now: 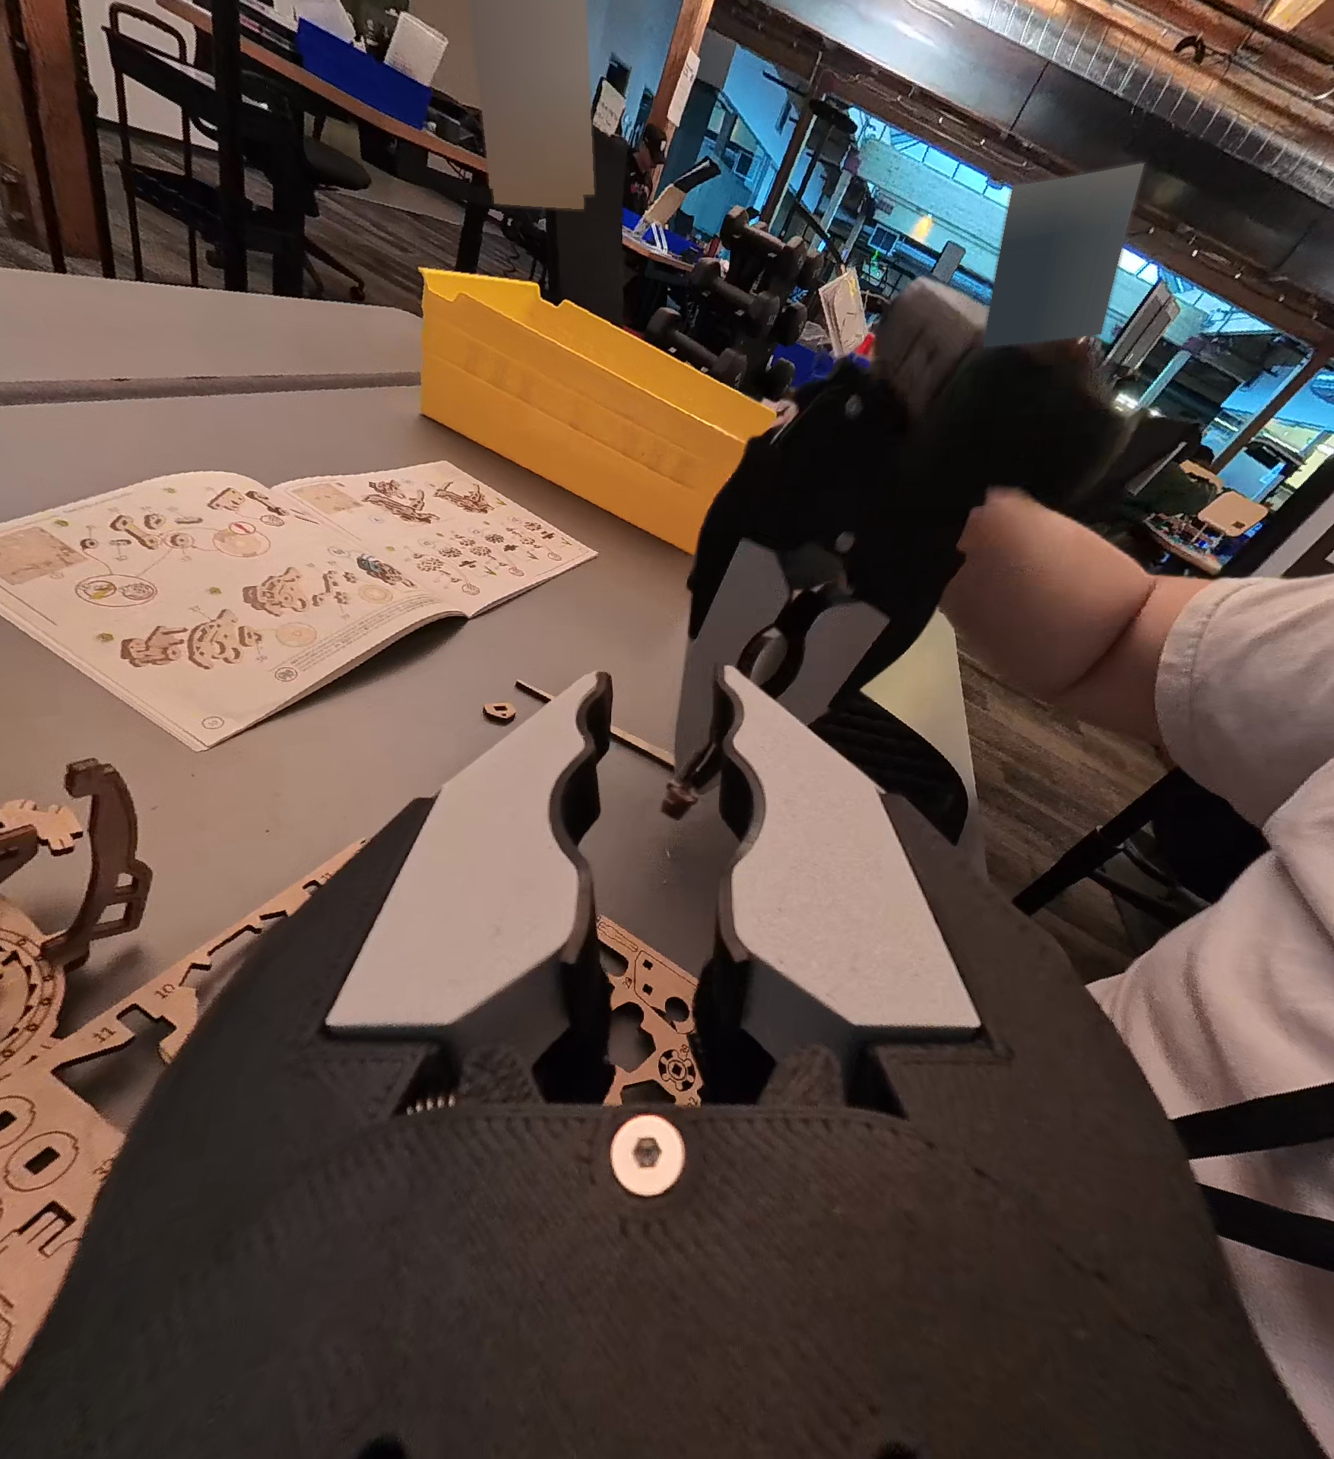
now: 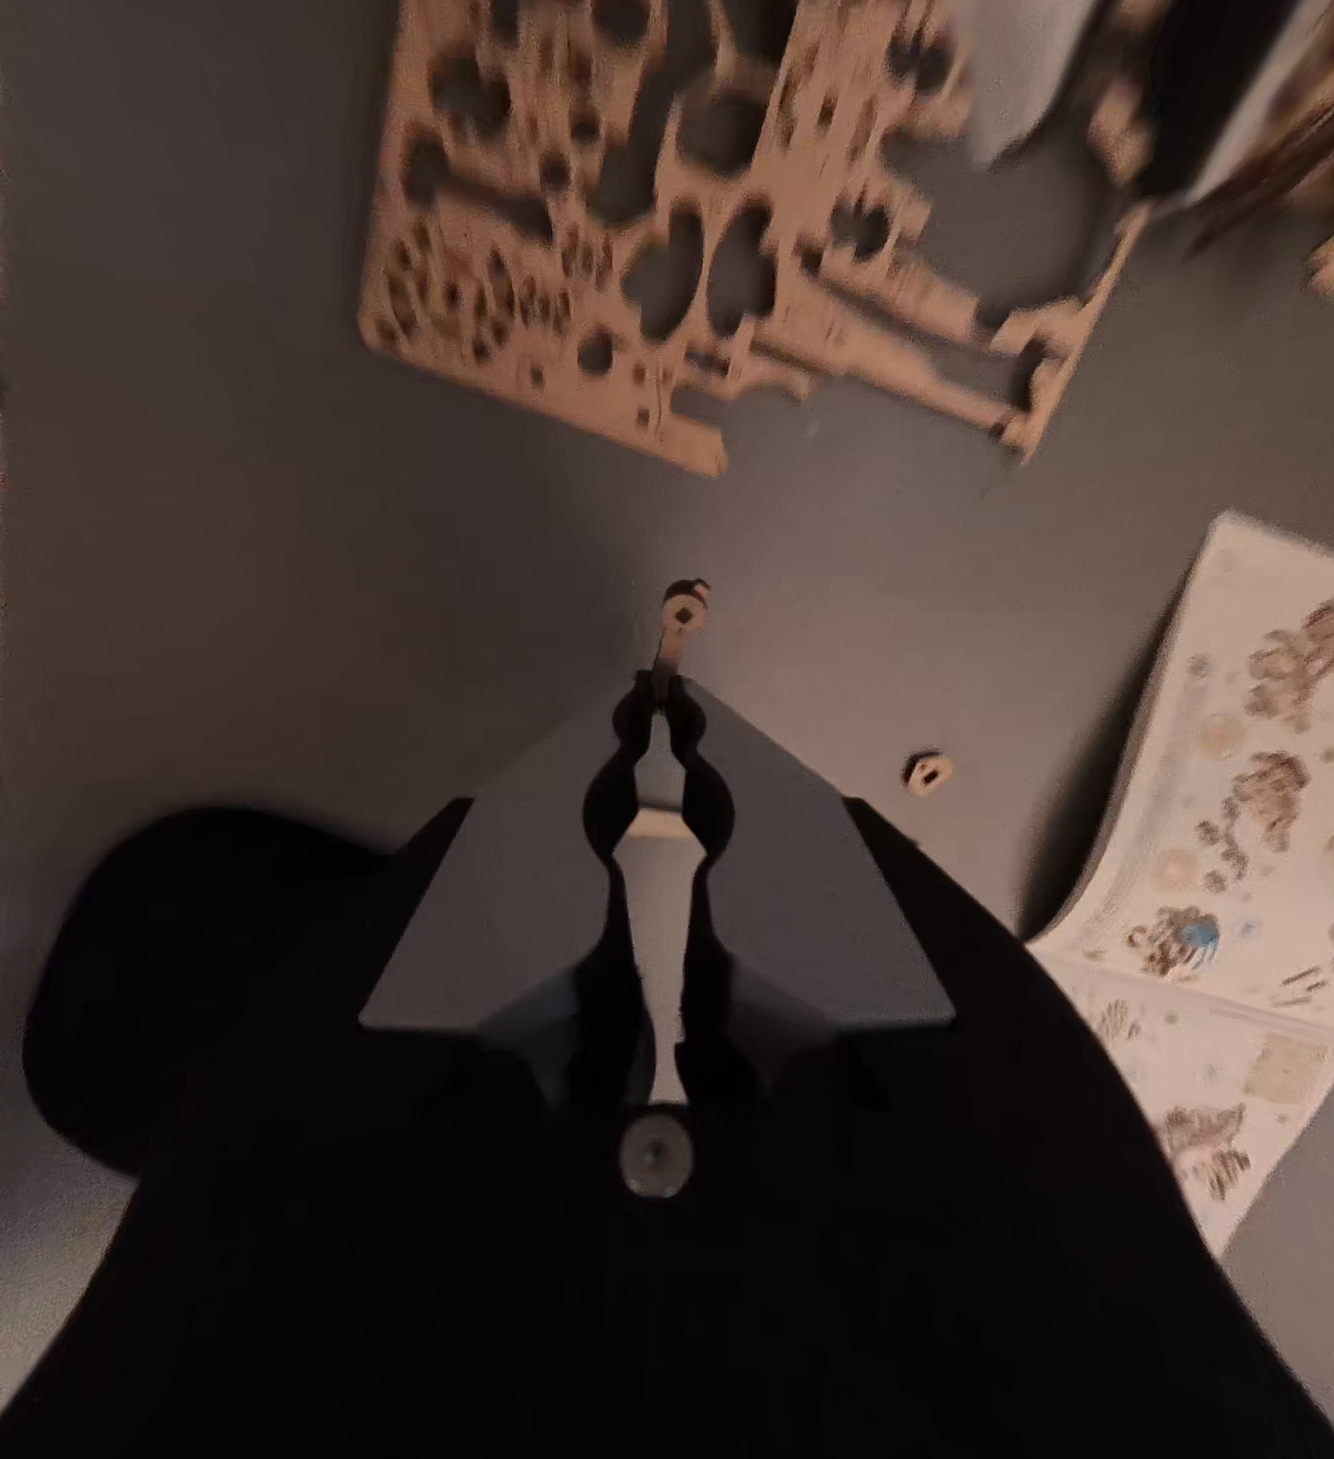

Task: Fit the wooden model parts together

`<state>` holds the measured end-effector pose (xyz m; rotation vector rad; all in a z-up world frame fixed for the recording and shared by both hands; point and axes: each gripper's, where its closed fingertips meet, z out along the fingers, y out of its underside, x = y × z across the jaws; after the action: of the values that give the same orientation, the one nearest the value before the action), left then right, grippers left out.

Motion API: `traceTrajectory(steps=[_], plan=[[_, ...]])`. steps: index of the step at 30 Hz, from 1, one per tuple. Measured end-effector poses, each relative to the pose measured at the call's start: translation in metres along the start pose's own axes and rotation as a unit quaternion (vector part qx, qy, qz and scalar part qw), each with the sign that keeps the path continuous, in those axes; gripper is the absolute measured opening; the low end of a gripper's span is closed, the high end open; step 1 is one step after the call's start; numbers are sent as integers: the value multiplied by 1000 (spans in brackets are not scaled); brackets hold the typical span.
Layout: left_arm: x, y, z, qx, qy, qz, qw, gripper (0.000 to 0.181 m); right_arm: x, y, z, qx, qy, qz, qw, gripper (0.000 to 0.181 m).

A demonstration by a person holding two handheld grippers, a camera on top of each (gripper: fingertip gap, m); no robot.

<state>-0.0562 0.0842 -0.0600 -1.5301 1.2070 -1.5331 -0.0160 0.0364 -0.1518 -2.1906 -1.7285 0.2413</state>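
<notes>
- The table is a flat grey surface with a seam running across it beyond the left gripper.
- The left gripper hangs released over the table, its fingers parted with nothing between them.
- The right gripper is clenched on a small wooden part, pinched at its tips; seen from the left wrist, the part's end touches or nearly touches the table just ahead of the left gripper.
- A laser-cut wooden sheet lies ahead of the right gripper, blurred; in the left wrist view, a sheet shows beneath the left gripper.
- A partly built wooden model sits to the left of the left gripper.
- A loose small wooden piece lies just right of the right gripper.
- An open instruction booklet lies ahead-left of the left gripper; a yellow bin stands beyond it.
- Beyond the table are desks, chairs, exposed ceiling ducting and blue-lit windows.
</notes>
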Motion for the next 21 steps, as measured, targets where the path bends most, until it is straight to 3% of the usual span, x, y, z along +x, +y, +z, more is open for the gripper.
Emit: traceTrajectory(steps=[5,12,21], plan=[[1,-3,-1,9,5,-4,1000,24,-4,-36,-37,145,-4,18,989,1],[9,-6,-1,17,26,-3,1000,23,-11,-58,-75,289,-36,52,955,1],[36,-5,5,14,98,13,995,23,-18,-77,-122,473,-115,83,869,1]])
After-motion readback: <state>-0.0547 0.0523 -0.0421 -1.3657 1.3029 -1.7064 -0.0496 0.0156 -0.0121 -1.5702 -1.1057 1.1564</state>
